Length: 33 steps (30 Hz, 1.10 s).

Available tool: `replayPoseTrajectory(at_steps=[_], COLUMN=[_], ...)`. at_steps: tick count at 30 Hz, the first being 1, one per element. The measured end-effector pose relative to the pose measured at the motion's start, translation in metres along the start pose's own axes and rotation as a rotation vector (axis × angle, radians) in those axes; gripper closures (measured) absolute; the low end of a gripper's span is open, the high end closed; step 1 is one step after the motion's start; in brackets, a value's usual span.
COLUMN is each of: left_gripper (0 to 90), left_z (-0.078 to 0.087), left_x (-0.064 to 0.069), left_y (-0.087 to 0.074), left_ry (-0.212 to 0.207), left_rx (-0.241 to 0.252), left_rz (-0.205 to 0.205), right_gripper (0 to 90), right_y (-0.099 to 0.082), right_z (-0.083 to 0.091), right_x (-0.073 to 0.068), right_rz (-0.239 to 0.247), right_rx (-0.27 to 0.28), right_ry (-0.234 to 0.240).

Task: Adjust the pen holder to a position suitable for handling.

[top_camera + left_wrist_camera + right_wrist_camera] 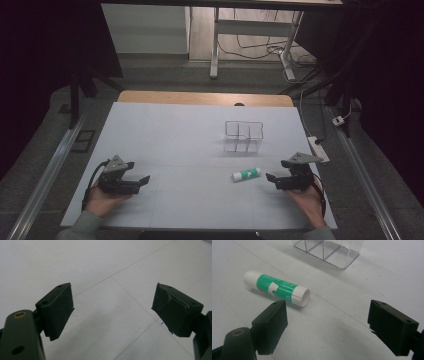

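Observation:
A green and white glue stick point(246, 174) point(277, 288) lies on its side on the white table sheet point(190, 150), right of centre. Behind it stands a clear plastic organizer point(243, 136) point(329, 251) with compartments, which looks empty. My right gripper point(271, 179) point(327, 326) rests low on the sheet just right of the glue stick, jaws wide apart with nothing between them. My left gripper point(144, 180) point(112, 311) sits at the near left, open over bare sheet.
The wooden table edge point(205, 98) shows beyond the sheet. A white power strip point(318, 148) lies off the right side. Metal rails point(47, 175) run along both sides of the table, and desk legs with cables point(260, 50) stand on the floor behind.

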<state>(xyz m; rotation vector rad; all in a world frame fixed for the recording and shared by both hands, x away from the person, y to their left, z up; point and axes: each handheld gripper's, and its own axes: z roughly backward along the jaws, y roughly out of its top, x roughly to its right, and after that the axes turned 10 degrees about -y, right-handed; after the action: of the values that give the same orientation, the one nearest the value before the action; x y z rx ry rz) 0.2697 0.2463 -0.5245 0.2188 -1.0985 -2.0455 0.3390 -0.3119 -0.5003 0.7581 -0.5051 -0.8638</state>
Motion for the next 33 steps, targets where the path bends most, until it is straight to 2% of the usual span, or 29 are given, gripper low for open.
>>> replayPoseTrajectory(at_steps=[4, 12, 17, 25, 28, 33], left_gripper=[16.7, 16.8, 17.0, 17.2, 17.3, 17.4], left_z=[0.000, -0.001, -0.003, -0.002, -0.003, -0.003], left_x=[0.001, 0.001, -0.001, 0.001, 0.001, 0.001], left_y=[0.000, 0.000, 0.000, 0.000, 0.000, 0.000], left_ry=[-0.001, -0.002, 0.000, 0.008, 0.010, 0.011], left_rx=[0.002, -0.001, -0.011, -0.011, -0.012, -0.015], left_rz=[-0.002, -0.007, -0.007, -0.013, -0.012, -0.012], right_gripper=[16.6, 19.2, 21.1, 26.2, 29.1, 34.2], right_y=[0.004, 0.016, 0.021, 0.030, 0.038, 0.048], right_z=[0.001, -0.002, -0.007, -0.010, -0.016, -0.026], right_x=[-0.001, 0.007, 0.011, 0.017, 0.019, 0.021], right_rz=[-0.009, -0.037, -0.040, -0.065, -0.076, -0.084], right_rx=[0.012, 0.018, -0.005, -0.011, -0.001, -0.018], right_ry=[-0.001, -0.041, -0.059, -0.079, -0.086, -0.098])
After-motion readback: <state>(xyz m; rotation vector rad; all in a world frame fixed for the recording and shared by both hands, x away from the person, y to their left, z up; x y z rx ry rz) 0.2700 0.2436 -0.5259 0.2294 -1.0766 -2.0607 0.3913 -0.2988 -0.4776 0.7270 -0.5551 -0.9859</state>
